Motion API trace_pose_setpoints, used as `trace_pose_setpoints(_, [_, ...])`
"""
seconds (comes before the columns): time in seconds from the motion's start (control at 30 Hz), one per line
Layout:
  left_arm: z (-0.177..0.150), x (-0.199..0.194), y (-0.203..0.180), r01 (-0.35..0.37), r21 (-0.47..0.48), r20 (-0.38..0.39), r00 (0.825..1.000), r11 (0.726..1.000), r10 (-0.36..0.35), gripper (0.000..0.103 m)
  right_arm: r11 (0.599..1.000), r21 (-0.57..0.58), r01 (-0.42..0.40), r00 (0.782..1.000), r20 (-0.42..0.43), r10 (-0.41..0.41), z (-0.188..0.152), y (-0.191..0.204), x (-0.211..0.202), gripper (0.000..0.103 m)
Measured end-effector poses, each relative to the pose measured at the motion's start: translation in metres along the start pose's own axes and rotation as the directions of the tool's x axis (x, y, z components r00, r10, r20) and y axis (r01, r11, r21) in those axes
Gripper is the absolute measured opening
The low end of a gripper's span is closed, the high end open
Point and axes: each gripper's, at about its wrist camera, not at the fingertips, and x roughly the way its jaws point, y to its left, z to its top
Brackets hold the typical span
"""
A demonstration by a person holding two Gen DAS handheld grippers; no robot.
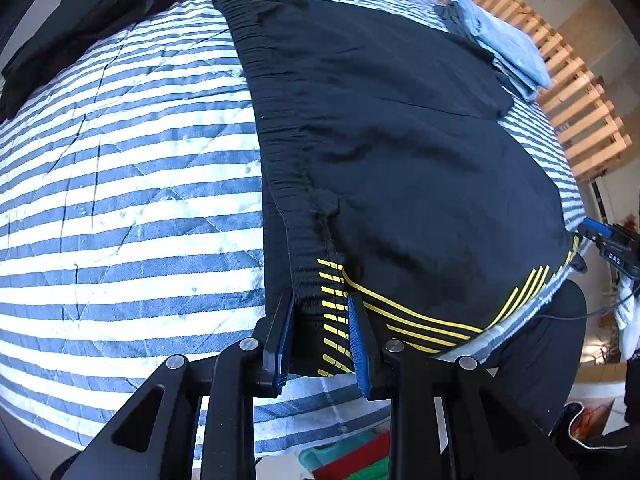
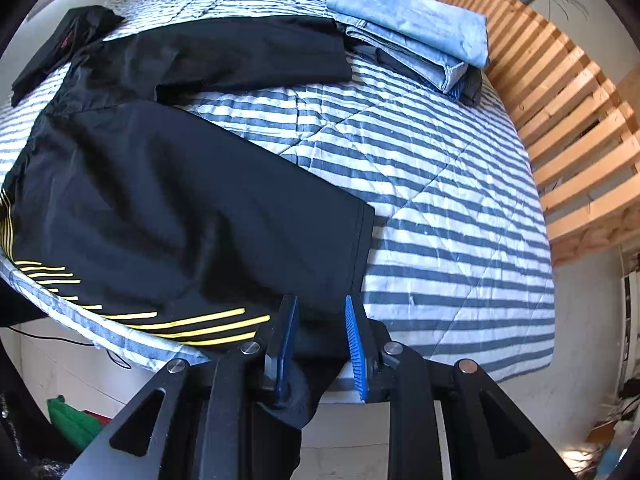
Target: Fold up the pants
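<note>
Left gripper [image 1: 322, 334]: its blue fingers stand slightly apart, and the waistband corner of the black pants [image 1: 400, 152], marked with short yellow stripes [image 1: 334, 308], lies in the gap. Daylight shows beside each finger, so the cloth sits between them loose, not pinched. Right gripper [image 2: 322, 340]: likewise a narrow gap, with the hem corner of the near pant leg [image 2: 224, 216] between the fingers and a fold of black cloth drooping below the left finger; whether that finger presses on the cloth cannot be told. Both corners overhang the near edge of the bed. Beyond the grippers the pants lie flat on the blue-and-white striped quilt [image 2: 440, 184], waistband to the left and legs running right. At the far side rests a stack of folded jeans [image 2: 420, 32]; at the far left, another dark garment [image 2: 60, 44]. A wooden slatted frame [image 2: 560, 100] stands beyond the bed.
</note>
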Motion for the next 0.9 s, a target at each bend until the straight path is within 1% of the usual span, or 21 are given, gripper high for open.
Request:
trace_pose_setpoints(0.13, [0.006, 0.005, -0.011, -0.048, -0.005, -0.016, 0.999, 0.999, 0.048, 0.027, 0.999, -0.034, -0.013, 1.000, 0.004, 0.013, 0.004, -0.002, 0.005, 0.022])
trace_pose_setpoints(0.27, [0.009, 0.007, -0.013, -0.070, -0.025, -0.027, 0.997, 0.997, 0.070, 0.027, 0.999, -0.051, -0.012, 1.000, 0.008, 0.012, 0.006, -0.004, 0.012, 0.022])
trace_pose_setpoints(0.57, [0.012, 0.010, -0.016, -0.090, -0.043, -0.034, 0.995, 0.995, 0.089, 0.027, 0.996, -0.088, -0.010, 1.000, 0.028, 0.013, 0.004, -0.006, 0.013, 0.022])
trace_pose_setpoints(0.77, [0.012, 0.009, -0.015, -0.081, -0.045, -0.028, 0.996, 0.996, 0.080, 0.027, 0.994, -0.108, 0.002, 0.999, 0.044, 0.002, 0.002, -0.003, 0.010, 0.022])
trace_pose_setpoints(0.83, [0.012, 0.008, -0.014, -0.071, -0.048, -0.025, 0.997, 0.996, 0.070, 0.027, 0.993, -0.114, -0.019, 0.998, 0.049, 0.025, 0.000, -0.004, 0.008, 0.022])
trace_pose_setpoints(0.9, [0.014, 0.005, -0.011, -0.054, -0.058, -0.020, 0.998, 0.997, 0.053, 0.027, 0.993, -0.065, -0.103, 0.994, 0.041, 0.105, -0.001, -0.019, 0.010, 0.022])
